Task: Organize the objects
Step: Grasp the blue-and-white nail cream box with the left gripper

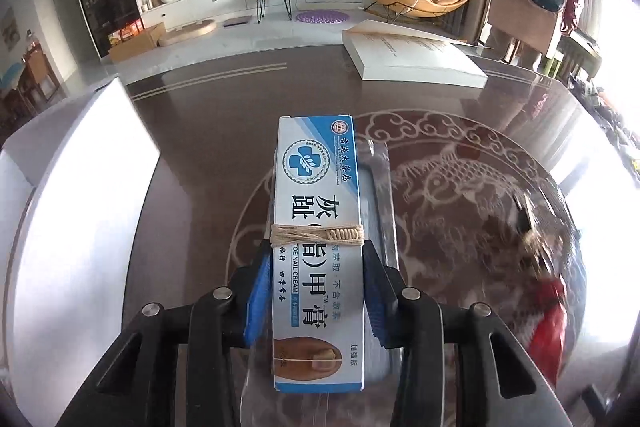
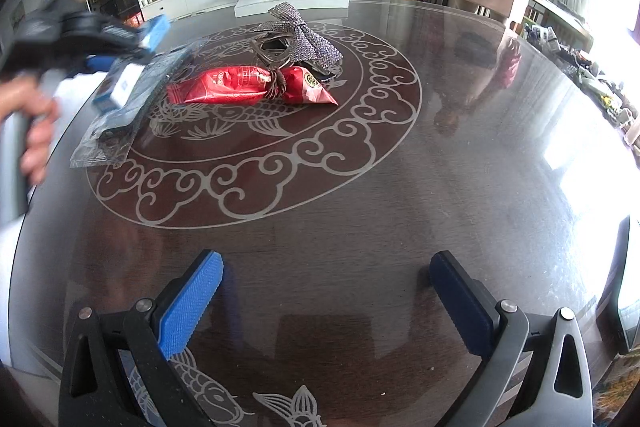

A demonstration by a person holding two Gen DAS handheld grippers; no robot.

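Blue pads of the left tongs (image 1: 318, 291) pinch a long white-and-blue cream box (image 1: 316, 235). String (image 1: 318, 237) is tied around the box, and a clear plastic bag (image 1: 380, 227) sits around it. The box is lifted over the dark glass desk (image 1: 208, 131). A white box (image 1: 416, 57) with its lid up lies at the far side; I cannot tell what is in it. The right tongs (image 2: 326, 301) are spread wide with nothing between them. A red packet (image 2: 248, 85) and a sparkly bow (image 2: 308, 37) lie on the desk.
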